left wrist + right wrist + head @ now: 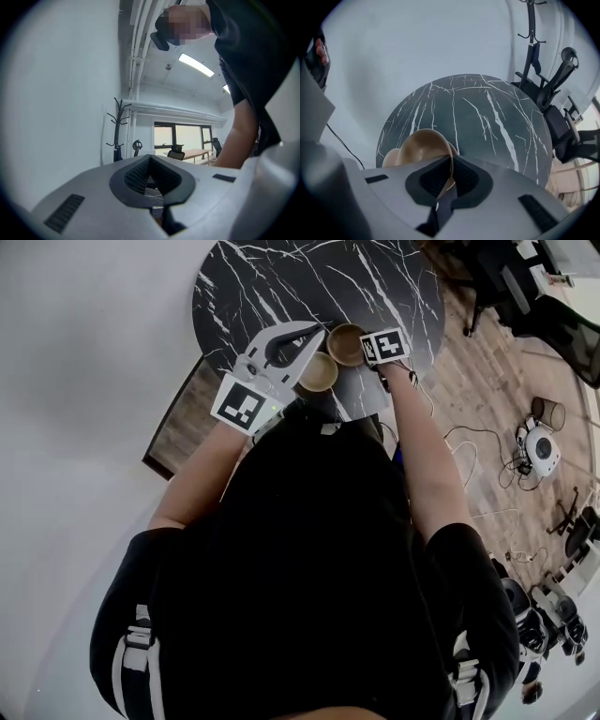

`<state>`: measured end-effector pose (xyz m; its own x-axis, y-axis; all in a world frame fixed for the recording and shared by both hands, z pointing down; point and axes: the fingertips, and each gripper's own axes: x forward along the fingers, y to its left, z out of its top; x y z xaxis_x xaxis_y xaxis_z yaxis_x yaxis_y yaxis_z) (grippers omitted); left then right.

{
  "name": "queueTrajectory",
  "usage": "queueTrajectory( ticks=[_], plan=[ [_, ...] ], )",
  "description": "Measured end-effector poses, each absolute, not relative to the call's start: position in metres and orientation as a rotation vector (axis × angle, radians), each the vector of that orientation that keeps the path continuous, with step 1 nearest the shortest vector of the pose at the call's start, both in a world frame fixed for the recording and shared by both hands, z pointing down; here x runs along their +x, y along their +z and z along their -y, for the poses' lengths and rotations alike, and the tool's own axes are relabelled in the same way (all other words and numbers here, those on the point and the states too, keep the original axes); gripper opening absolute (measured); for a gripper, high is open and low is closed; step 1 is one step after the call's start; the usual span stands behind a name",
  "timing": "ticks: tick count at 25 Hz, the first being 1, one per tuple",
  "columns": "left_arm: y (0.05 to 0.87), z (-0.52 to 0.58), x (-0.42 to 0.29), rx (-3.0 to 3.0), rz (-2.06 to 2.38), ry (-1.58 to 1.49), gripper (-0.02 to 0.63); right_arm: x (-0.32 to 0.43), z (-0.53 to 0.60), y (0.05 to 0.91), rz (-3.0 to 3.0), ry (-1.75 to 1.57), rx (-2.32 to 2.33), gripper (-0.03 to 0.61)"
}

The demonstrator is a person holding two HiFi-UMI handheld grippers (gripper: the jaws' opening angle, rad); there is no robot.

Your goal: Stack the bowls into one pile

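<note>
1. A person's black top point(309, 549) filled the lower frame of the head view, with both bare forearms reaching up the frame.
2. Each gripper bore a marker cube point(242, 404) printed with black-and-white square patterns, not letters.
3. The left gripper point(314, 336) seemed clenched on nothing. In its own view the pads met at the tips.
4. The right gripper point(451, 163) was clamped on the rim of a tan bowl point(423, 145), with the thin wall caught between its pads.
5. A second bowl point(318, 372) lay just below-left of it in the head view. Whether the two touched was unclear.
6. Both bowls were at the near edge of a round black marble table point(309, 277) veined in white.
7. Beyond stood a coat stand point(530, 28) and an office chair point(555, 82). Cables point(469, 442) trailed over the wood floor point(487, 381) at right.
</note>
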<state>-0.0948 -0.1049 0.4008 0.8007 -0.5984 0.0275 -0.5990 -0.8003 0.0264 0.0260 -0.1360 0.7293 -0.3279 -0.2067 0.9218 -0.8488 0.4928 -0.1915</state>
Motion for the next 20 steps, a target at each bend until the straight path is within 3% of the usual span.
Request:
queueTrajectory(
  ticks=[13,17,20],
  plan=[
    [0.406,0.101,-0.113,2.917,1.016,0.052,0.003,0.021,0.134,0.749,1.766,0.938,0.874,0.018],
    [0.405,0.102,-0.111,2.926,1.01,0.056,0.003,0.02,0.135,0.747,1.772,0.942,0.866,0.096],
    [0.404,0.101,-0.109,2.93,1.003,0.049,0.003,0.021,0.135,0.742,1.781,0.949,0.875,0.119]
  ],
)
